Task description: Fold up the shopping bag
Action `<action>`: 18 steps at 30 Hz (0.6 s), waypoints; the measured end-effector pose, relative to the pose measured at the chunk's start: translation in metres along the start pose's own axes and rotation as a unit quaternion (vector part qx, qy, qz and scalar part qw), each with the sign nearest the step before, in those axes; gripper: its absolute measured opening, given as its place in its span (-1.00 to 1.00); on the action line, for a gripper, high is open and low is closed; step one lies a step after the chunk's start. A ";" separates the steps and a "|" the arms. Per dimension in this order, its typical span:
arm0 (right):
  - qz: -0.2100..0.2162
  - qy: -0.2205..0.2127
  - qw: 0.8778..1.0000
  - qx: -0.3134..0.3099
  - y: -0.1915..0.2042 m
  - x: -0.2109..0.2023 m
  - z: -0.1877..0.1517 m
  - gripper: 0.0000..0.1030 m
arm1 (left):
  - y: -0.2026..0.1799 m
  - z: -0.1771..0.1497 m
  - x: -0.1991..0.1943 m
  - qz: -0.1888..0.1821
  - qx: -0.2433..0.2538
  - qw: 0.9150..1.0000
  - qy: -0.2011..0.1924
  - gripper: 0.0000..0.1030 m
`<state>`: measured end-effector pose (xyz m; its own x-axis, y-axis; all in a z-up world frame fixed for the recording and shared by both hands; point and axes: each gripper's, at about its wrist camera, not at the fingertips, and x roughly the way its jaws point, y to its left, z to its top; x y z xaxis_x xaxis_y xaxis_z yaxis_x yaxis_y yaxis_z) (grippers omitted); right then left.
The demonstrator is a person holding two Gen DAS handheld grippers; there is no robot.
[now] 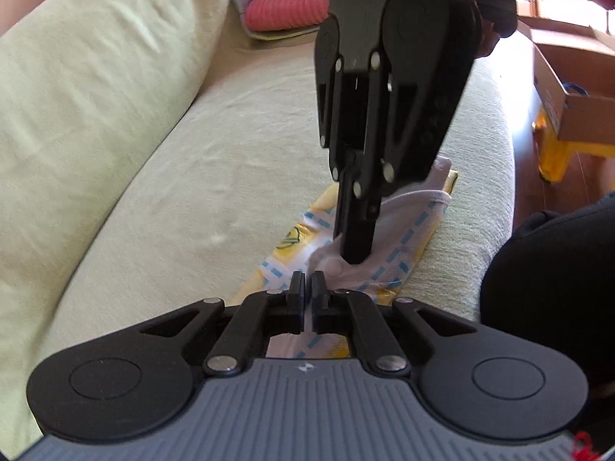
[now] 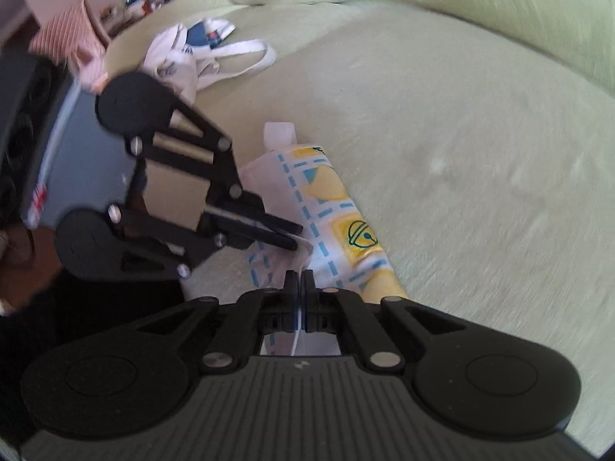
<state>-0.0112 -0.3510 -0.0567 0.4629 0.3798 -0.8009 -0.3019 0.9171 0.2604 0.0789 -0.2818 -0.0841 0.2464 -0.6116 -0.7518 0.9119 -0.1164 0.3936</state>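
Note:
The shopping bag [image 1: 407,230], white and yellow with blue dashed lines and a green bell print, lies folded into a narrow strip on the pale green sofa seat [image 1: 230,153]. My left gripper [image 1: 306,288] is shut with a thin layer of the bag's fabric between its pads. My right gripper [image 1: 355,255] reaches down from above and pinches a white fold just beyond it. In the right wrist view the bag [image 2: 338,207] runs away from my right gripper [image 2: 300,280], which is shut on a white edge. There the left gripper [image 2: 296,236] comes in from the left, shut on the same fold.
The sofa's back cushion [image 1: 77,96] rises on the left. A pink ribbed roller [image 1: 286,9] lies at the far end of the seat. A cardboard box [image 1: 572,88] sits on a yellow stool [image 1: 557,153] on the floor. A white tote bag [image 2: 192,57] lies farther along the sofa. A dark sleeve [image 1: 549,269] is close by.

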 end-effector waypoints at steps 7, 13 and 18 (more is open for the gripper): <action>-0.061 -0.019 0.997 -0.038 0.020 -0.011 -0.013 -1.00 | 0.029 -0.001 0.021 -0.047 0.019 0.998 0.021 -1.00; -0.218 -0.052 0.960 -0.169 0.085 0.000 -0.034 -1.00 | 0.025 -0.006 0.033 -0.062 0.035 0.997 0.040 -1.00; -0.315 -0.070 0.921 -0.220 0.112 0.018 -0.051 -1.00 | 0.021 -0.004 0.036 -0.065 0.059 0.995 0.045 -1.00</action>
<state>-0.0792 -0.2474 -0.0698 0.7553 -0.1704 -0.6329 -0.2307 0.8347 -0.5001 0.1078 -0.3029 -0.1053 0.1617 -0.5132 -0.8429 0.8948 -0.2839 0.3445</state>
